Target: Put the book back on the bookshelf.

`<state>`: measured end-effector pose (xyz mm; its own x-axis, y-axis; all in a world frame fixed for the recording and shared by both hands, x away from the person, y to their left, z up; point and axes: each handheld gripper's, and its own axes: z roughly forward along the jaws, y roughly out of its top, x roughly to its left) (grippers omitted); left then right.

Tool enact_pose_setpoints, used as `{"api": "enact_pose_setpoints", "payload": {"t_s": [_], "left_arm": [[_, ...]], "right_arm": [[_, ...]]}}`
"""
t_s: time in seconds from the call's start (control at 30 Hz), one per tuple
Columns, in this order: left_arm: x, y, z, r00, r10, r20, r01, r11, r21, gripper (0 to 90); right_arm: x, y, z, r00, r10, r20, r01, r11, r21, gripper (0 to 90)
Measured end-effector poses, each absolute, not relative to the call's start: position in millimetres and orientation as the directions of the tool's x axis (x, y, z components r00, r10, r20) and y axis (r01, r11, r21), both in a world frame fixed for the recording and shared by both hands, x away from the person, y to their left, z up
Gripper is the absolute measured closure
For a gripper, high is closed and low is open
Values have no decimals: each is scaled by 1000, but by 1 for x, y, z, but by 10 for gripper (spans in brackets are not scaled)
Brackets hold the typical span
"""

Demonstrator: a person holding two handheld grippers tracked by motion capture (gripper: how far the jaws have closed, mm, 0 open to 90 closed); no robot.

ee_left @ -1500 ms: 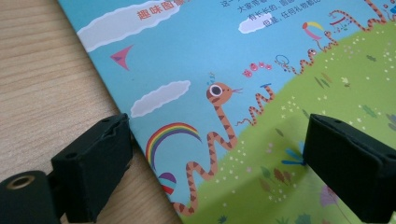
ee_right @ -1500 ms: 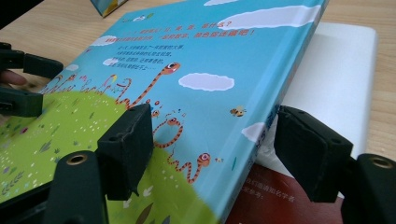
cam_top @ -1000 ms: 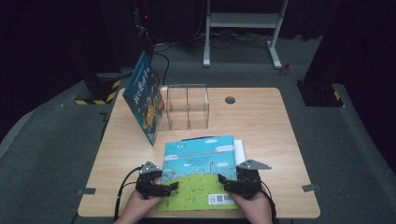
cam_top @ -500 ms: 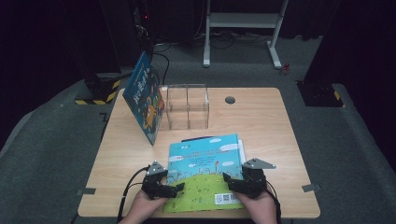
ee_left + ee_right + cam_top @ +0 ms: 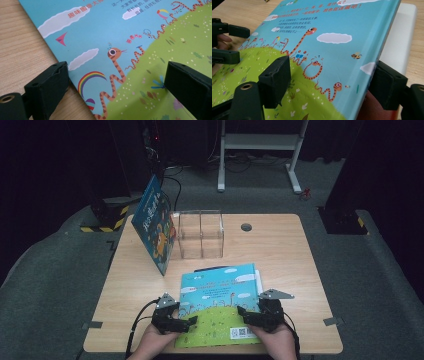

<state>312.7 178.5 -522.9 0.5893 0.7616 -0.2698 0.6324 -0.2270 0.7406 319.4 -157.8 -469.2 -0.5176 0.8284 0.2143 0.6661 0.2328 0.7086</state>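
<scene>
The picture book [image 5: 220,302] lay flat on the bench [image 5: 280,250], near its front edge, with the back cover up. It looked like a thin hardcover: stiff enough to keep its shape, quite light, and probably a little slippery because of the glossy cover. In my judgement the best places to take it were the two side edges near the front corners, one tool on each side.

The left tool [image 5: 181,322] was open, with its jaws standing on both sides of the book's left edge, one over the wood and one over the green cover. The right tool [image 5: 250,316] was also open around the right edge [image 5: 372,60].

The high view showed the whole layout: a clear box [image 5: 201,234] with two compartments behind the book, and a second book [image 5: 154,225] standing tilted beside it. The right gripper view showed what the high view did not: the book's right edge was raised a little from the bench, with something white [image 5: 402,37] lying under it. The left gripper view [image 5: 117,65] showed the snake drawings closely.
</scene>
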Motion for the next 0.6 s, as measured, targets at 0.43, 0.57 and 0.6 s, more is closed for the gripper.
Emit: {"api": "enact_pose_setpoints", "payload": {"t_s": [0.43, 0.57, 0.6], "left_arm": [[317, 180, -525, 581, 757, -299, 658, -220, 720, 31], [318, 181, -525, 581, 756, -302, 659, -220, 719, 25], [318, 181, -525, 581, 756, -302, 659, -219, 719, 21]], "right_arm": [[317, -167, -467, -519, 817, 252, 662, 197, 723, 366], [315, -167, -466, -528, 816, 237, 648, 205, 734, 377], [315, -167, -465, -532, 814, 234, 643, 208, 737, 380]]}}
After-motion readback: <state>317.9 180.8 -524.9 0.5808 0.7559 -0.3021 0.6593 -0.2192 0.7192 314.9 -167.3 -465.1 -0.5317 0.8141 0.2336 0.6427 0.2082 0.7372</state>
